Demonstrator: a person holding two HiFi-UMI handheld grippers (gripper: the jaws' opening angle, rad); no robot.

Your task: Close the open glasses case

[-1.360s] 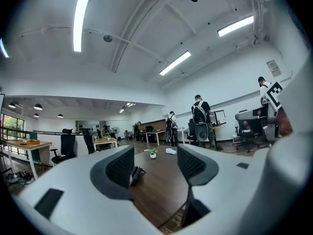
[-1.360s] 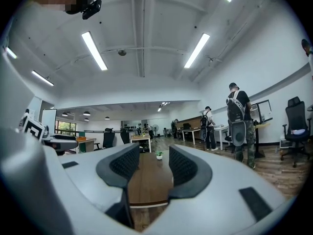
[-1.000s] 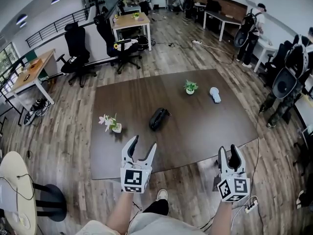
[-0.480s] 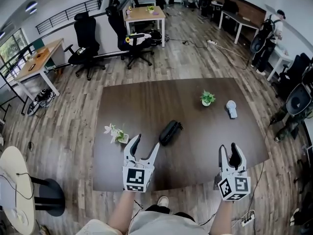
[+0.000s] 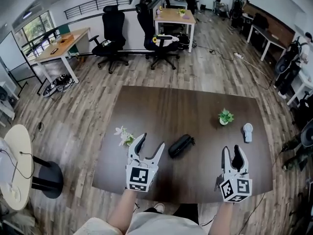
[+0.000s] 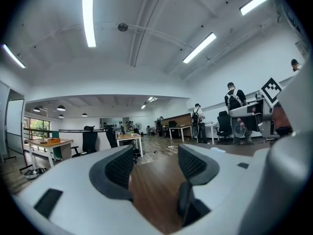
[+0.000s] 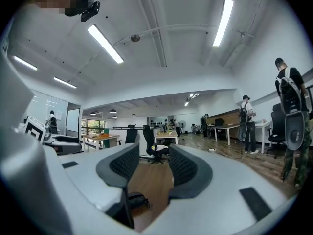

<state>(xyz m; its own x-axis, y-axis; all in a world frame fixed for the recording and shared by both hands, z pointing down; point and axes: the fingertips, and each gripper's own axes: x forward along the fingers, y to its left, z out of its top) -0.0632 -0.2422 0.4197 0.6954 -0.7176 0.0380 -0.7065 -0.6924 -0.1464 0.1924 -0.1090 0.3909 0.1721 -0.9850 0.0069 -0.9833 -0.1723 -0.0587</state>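
Note:
A black glasses case (image 5: 181,145) lies slantwise on the dark brown table (image 5: 161,106), a little in from its near edge; I cannot tell whether its lid is up. My left gripper (image 5: 150,143) hovers over the table just left of the case, jaws wide apart and empty. In the left gripper view the left gripper (image 6: 154,165) shows only bare tabletop between its pads. My right gripper (image 5: 232,152) is held over the near right part of the table, open and empty. In the right gripper view the case (image 7: 131,200) lies low and left of the right gripper (image 7: 149,168).
On the table stand a small pot of pale flowers (image 5: 124,136) left of my left gripper, a green plant in a white pot (image 5: 225,116) and a white object (image 5: 248,131) at the right. Office chairs (image 5: 113,33) and desks (image 5: 174,16) stand beyond; a round white table (image 5: 14,165) is at left.
Both grippers have moved forward from in front of the table's near edge to above it. The case now lies close to the left gripper. Jaws look unchanged.

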